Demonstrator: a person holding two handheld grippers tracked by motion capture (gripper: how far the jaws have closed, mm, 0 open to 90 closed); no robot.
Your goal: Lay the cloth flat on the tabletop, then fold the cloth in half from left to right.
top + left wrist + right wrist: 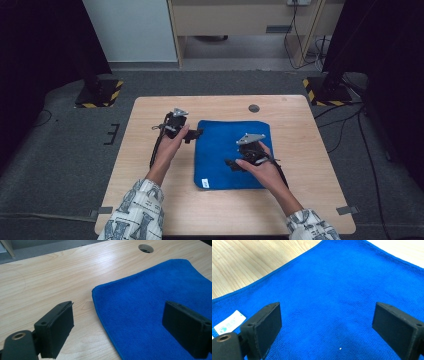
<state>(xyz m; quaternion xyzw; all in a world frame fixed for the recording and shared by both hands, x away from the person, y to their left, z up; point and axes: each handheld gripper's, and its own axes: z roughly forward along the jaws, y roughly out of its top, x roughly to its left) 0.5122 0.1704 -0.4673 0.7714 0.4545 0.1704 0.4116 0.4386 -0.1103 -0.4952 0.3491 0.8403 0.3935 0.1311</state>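
Fig.: Two open grippers poised at a blue cloth (pixel 220 155) lying flat mid-table (pixel 300 200).
The L gripper (pixel 192 134) straddled the cloth's left edge, jaws wide apart w/ one over bare wood and one over fabric (edge ran between them); the R gripper (pixel 231 163), jaws likewise apart and holding nothing, hovered over the cloth interior near the white label (pixel 229 322). L was thus nearer an edge, probably for the first pinch.

1. Your table (pixel 150 165) is light wood, with a round cable hole (pixel 254 108) near its far edge.
2. A blue cloth (pixel 220 150) lies flat on it, its white label (pixel 204 183) at the near left corner.
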